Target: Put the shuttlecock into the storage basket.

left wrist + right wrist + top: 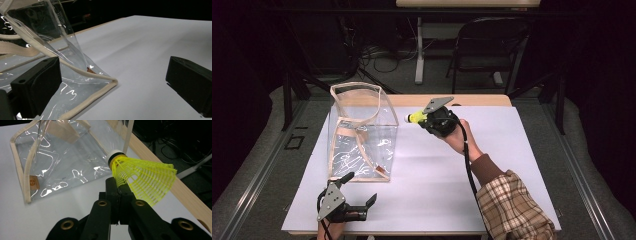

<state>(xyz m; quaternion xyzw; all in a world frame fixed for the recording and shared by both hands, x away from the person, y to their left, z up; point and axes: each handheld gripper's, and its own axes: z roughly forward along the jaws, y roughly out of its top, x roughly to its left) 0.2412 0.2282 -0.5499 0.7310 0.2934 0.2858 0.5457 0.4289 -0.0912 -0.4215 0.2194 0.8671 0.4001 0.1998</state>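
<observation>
A clear plastic bag with beige trim and handles stands upright on the left half of the white sheet. Just right of the bag's top, my right gripper hovers above the sheet, shut on a yellow mesh shuttlecock whose white cork points toward the bag. In the right gripper view the jaws pinch the shuttlecock at the skirt's lower edge, with the bag just beyond. My left gripper rests open near the front edge, close to the bag's near corner; nothing lies between its jaws.
A wooden table edge shows behind the sheet. On the floor past it stand a dark folding chair and a white table leg, with cables nearby. The right half of the sheet is bare.
</observation>
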